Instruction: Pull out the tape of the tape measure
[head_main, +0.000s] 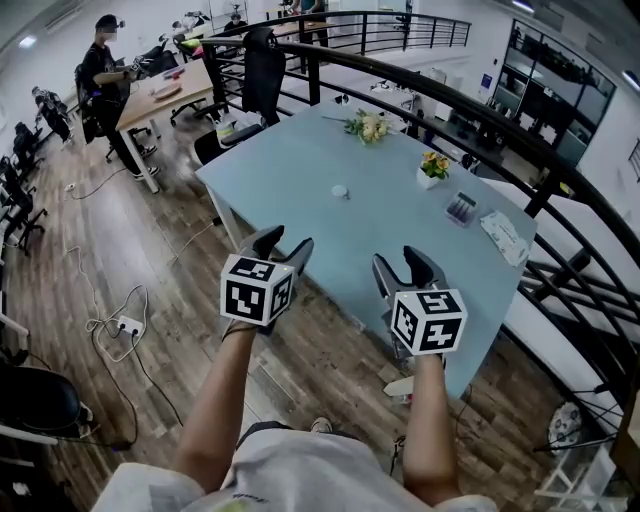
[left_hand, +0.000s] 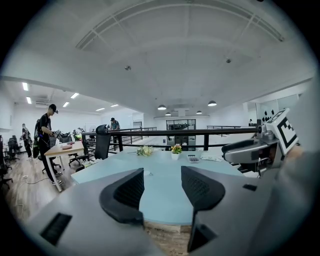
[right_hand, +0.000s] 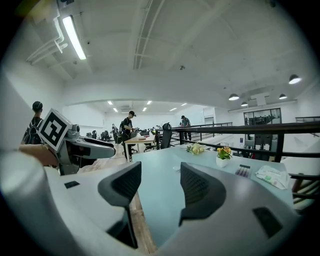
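Observation:
A small round white object (head_main: 340, 191), the only thing here that could be the tape measure, lies near the middle of the pale blue table (head_main: 300, 170). It also shows as a small disc (left_hand: 147, 173) in the left gripper view and as a faint disc (right_hand: 176, 168) in the right gripper view. My left gripper (head_main: 285, 240) hangs open in front of the table's near edge, well short of the disc, with nothing between its jaws. My right gripper (head_main: 405, 258) stands open over the table's near edge, also empty. Each gripper is seen from the other's camera: the right gripper (left_hand: 250, 150) and the left gripper (right_hand: 85, 147).
On the table stand a flower bunch (head_main: 368, 126), a potted flower (head_main: 433, 168), a dark calculator-like box (head_main: 461, 208) and a white packet (head_main: 503, 237). A black railing (head_main: 480, 120) curves behind the table. A chair (head_main: 262, 70) sits at the far end. A person (head_main: 102, 70) stands at another desk.

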